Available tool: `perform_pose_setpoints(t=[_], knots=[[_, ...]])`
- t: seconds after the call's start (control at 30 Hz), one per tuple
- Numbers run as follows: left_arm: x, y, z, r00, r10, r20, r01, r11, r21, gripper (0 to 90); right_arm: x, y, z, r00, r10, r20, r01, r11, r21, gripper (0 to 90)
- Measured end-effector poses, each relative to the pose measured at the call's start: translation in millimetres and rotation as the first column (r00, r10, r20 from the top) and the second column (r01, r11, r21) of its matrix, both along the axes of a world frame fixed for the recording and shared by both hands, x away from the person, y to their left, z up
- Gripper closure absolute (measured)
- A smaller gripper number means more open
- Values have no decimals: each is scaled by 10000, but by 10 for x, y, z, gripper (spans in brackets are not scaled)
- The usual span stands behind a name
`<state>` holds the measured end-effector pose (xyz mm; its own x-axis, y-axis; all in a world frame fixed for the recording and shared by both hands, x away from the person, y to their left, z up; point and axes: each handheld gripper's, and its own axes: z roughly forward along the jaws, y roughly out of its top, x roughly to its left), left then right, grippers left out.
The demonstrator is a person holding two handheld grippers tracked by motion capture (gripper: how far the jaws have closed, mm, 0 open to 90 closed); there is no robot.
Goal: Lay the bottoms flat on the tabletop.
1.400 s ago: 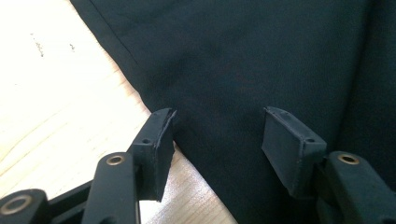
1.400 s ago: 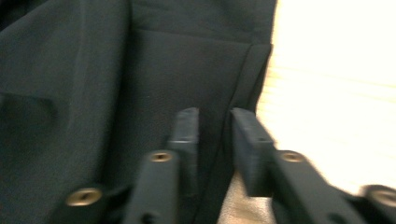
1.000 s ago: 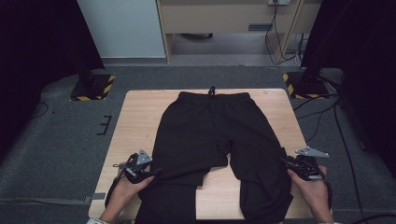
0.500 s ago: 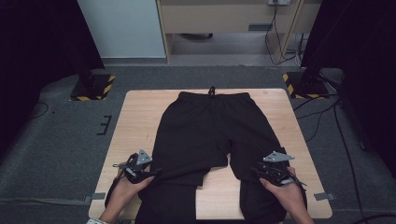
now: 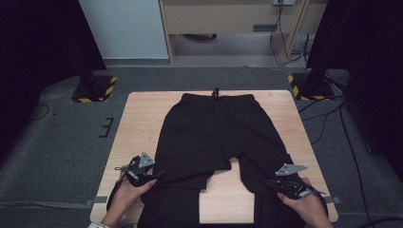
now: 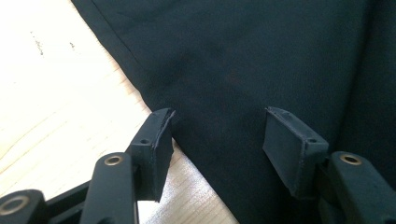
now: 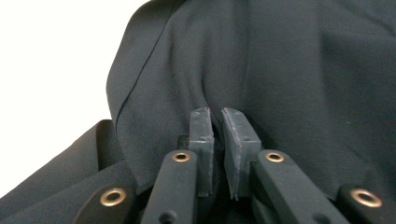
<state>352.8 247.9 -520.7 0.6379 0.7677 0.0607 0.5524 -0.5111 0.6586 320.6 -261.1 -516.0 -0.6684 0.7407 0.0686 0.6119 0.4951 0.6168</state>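
No text, label, brand or number can be read anywhere, not on the black trousers point(image 5: 216, 137) and not on the table point(image 5: 138, 118).

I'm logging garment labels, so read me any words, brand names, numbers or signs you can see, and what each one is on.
None can be read.
The black trousers show no tag, logo or print.
The wooden table carries only a few small dark marks, not letters.
The yellow-and-black striped floor plates bear hazard stripes, no words.

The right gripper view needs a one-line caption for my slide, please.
Right gripper, jaws shut on a pinched fold of black trousers.
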Motion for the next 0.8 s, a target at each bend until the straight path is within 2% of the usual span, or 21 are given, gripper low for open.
perform_pose_setpoints(t=[0.17, 0.23, 0.33, 0.43, 0.53, 0.57, 0.67, 0.7, 0.77, 0.8], knots=[[0, 1, -1, 10000, -2, 12, 2, 10000, -11, 412, 71, -13, 12, 10000, -24, 61, 25, 9999, -144, 874], [1, 4, -3, 10000, 3, 2, -3, 10000, -43, 412, 120, -17, 3, 9998, -216, 47, 216, 9998, -16, 876], [2, 4, -3, 10000, -6, -5, 6, 10000, -49, 411, 118, 23, -8, 10000, 43, 25, -43, 10000, 42, 876], [4, 2, 0, 10000, -6, -24, 6, 10000, -20, 411, 129, 41, -15, 10000, -60, 66, 59, 9999, 138, 875], [-1, -4, 2, 10000, -14, 8, 14, 10000, 34, 413, 218, 70, 10, 9970, -580, 519, 538, 9954, 793, 832], [1, -2, 1, 10000, -16, -5, 16, 10000, 16, 413, 267, 77, 41, 9918, -1049, 730, 948, 9869, 1303, 809], [3, 2, -1, 10000, -10, -21, 10, 10000, -18, 411, 398, 93, 100, 9798, -1649, 1134, 1357, 9638, 2294, 846], [3, 2, -1, 10000, -13, -14, 13, 10000, -18, 411, 444, 111, 100, 9770, -1792, 1159, 1471, 9589, 2425, 857], [3, 3, -3, 10000, -21, 0, 21, 10000, -38, 411, 485, 134, 93, 9748, -1930, 1121, 1620, 9573, 2395, 858], [-2, 3, -1, 10000, -21, 1, 21, 10000, -22, 411, 512, 203, 78, 9777, -1824, 1039, 1573, 9644, 2124, 830]])
